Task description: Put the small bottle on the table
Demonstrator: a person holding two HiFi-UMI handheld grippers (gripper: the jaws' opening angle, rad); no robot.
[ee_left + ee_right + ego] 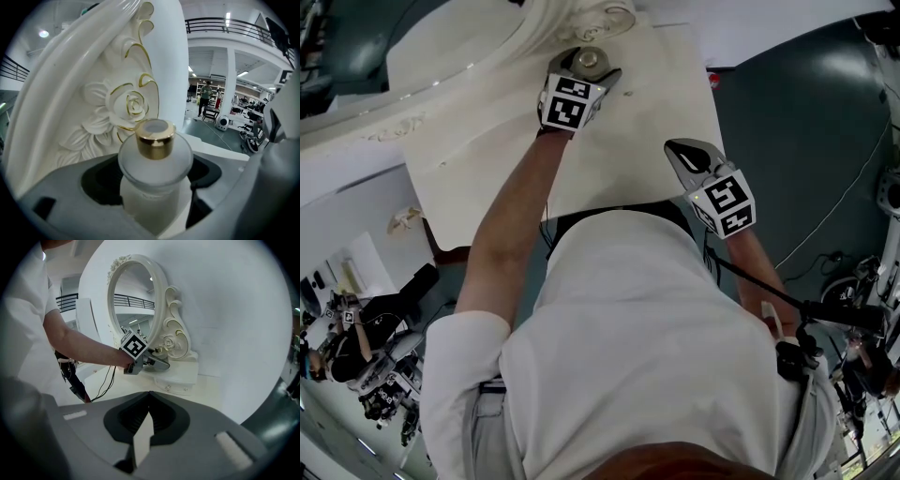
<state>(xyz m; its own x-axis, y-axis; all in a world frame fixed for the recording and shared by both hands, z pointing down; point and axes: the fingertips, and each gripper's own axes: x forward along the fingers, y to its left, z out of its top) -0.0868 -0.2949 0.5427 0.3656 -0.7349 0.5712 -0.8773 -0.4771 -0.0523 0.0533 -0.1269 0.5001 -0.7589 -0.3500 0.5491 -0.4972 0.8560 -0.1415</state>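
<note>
Bottle [154,161] stands beside mirror [126,101], between left gripper's [589,64] jaws, spread clear of it. Right gripper [149,395] closed, empty. Release step, probably; next: back left gripper straight off without nudging bottle

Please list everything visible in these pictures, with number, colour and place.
table: 1, white, centre of the head view
mirror: 1, white oval frame with gold-edged rose carving, at the table's back
drawer box: 1, white, at the mirror's foot
small bottle: 1, frosted white with gold cap, upright by the mirror's foot
floor: 1, dark grey-green, right of the table
left gripper: 1, grey, jaws apart around the bottle
right gripper: 1, grey, jaws together, empty, over the table's right edge
</note>
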